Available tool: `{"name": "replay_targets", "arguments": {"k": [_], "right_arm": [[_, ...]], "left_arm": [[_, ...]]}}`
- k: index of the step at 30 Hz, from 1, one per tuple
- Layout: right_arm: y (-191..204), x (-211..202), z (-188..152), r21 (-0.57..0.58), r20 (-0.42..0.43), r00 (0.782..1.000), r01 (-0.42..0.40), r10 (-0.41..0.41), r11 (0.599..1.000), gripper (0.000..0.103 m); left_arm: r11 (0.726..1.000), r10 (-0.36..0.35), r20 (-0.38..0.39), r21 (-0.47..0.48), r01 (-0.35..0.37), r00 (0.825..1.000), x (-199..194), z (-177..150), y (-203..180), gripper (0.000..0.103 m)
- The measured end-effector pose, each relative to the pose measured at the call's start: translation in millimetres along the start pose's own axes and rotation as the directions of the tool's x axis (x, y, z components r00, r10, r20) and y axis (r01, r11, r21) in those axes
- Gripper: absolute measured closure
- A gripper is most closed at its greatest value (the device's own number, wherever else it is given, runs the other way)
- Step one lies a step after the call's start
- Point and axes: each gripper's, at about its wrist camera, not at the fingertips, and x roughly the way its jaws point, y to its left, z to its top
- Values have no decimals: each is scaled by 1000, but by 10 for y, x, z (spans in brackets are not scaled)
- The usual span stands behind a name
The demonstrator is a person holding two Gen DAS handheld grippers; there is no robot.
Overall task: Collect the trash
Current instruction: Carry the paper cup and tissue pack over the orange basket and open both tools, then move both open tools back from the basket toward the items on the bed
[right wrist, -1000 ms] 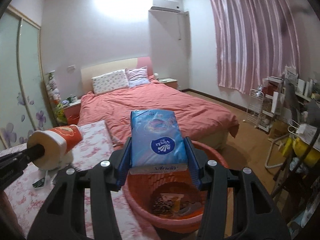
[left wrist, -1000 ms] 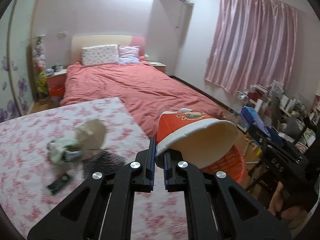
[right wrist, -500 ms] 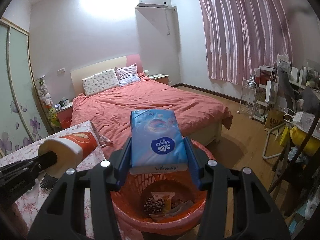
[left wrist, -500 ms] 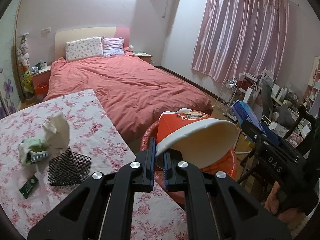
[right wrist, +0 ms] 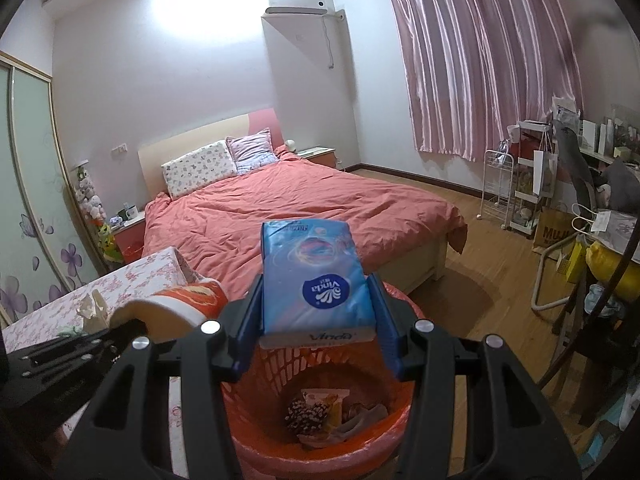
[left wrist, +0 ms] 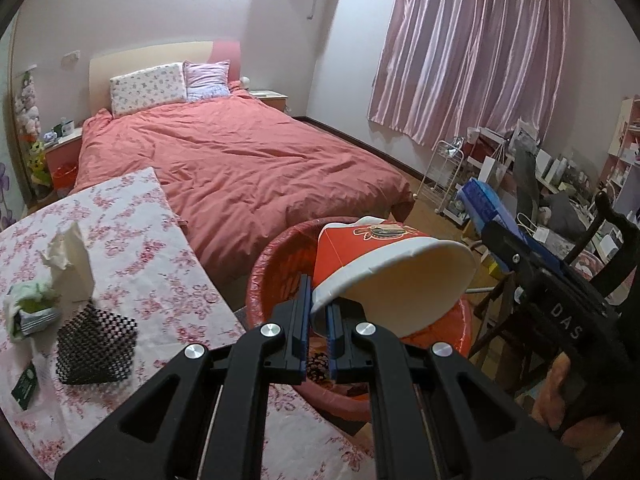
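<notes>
My left gripper [left wrist: 318,320] is shut on the rim of a red paper cup [left wrist: 384,268] and holds it tilted over the orange trash basket [left wrist: 272,268]. My right gripper [right wrist: 316,320] is shut on a blue Vinda tissue pack [right wrist: 316,276] and holds it above the same basket [right wrist: 256,424], which has wrappers and a pine cone inside. The cup also shows in the right wrist view [right wrist: 176,312], left of the pack. The pack shows in the left wrist view [left wrist: 484,204], at the right.
A table with a floral cloth [left wrist: 132,240] carries crumpled tissue [left wrist: 68,256], a green wrapper [left wrist: 28,312], a black mesh piece [left wrist: 94,348] and a small dark packet [left wrist: 25,384]. A red bed [left wrist: 240,164] lies behind. Cluttered shelves and chairs [left wrist: 560,208] stand at the right.
Both grippers have moved with their loads from beside the table to over the basket. The cup now hangs above the basket's opening; the tissue pack has come closer to it.
</notes>
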Motion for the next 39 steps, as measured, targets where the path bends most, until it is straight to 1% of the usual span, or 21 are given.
{"name": "replay_targets", "arguments": {"k": [8, 12, 13, 14, 15, 16, 17, 19, 25, 30, 33, 35, 39], "right_arm": [[-91, 114, 31, 41, -8, 1000, -25, 25, 999, 53], [-118, 226, 27, 60, -25, 998, -53, 55, 997, 51], [-127, 257, 25, 64, -31, 998, -56, 58, 996, 50], [-138, 291, 18, 68, -38, 997, -59, 62, 996, 48], [-150, 331, 6, 74, -50, 997, -62, 66, 995, 48], [-160, 361, -11, 81, -62, 996, -64, 69, 995, 48], [-168, 380, -29, 84, -69, 995, -65, 71, 994, 47], [-186, 393, -72, 82, -77, 995, -54, 60, 995, 45], [-171, 373, -118, 51, -85, 996, -25, 30, 998, 45], [-111, 364, -136, 35, -97, 995, -32, 35, 999, 49], [-46, 355, -151, 21, -101, 994, -41, 43, 999, 51], [-9, 353, -156, 13, -105, 993, -47, 48, 999, 51], [58, 323, -155, -2, -109, 992, -60, 59, 998, 52]], "left_arm": [[1000, 3, -30, 14, -2, 1000, 187, -7, -108, 97], [1000, 6, -63, 3, -6, 998, 317, -41, -114, 96], [1000, 8, -76, 1, -8, 997, 363, -59, -111, 92], [1000, 10, -86, 0, -10, 996, 389, -74, -109, 81], [1000, 17, -96, -1, -18, 995, 420, -88, -104, 74], [1000, 28, -102, -1, -28, 994, 434, -105, -90, 63], [999, 40, -107, 2, -40, 993, 451, -135, -73, 62], [998, 56, -121, 2, -56, 991, 451, -169, -30, 61], [993, 116, -127, -17, -119, 985, 342, -225, 160, 61], [987, 151, -129, -32, -156, 980, 258, -252, 293, 61], [983, 174, -127, -30, -179, 976, 217, -278, 375, 61], [981, 186, -127, -36, -192, 974, 192, -290, 426, 58], [977, 204, -123, -42, -210, 971, 140, -320, 490, 58]]}}
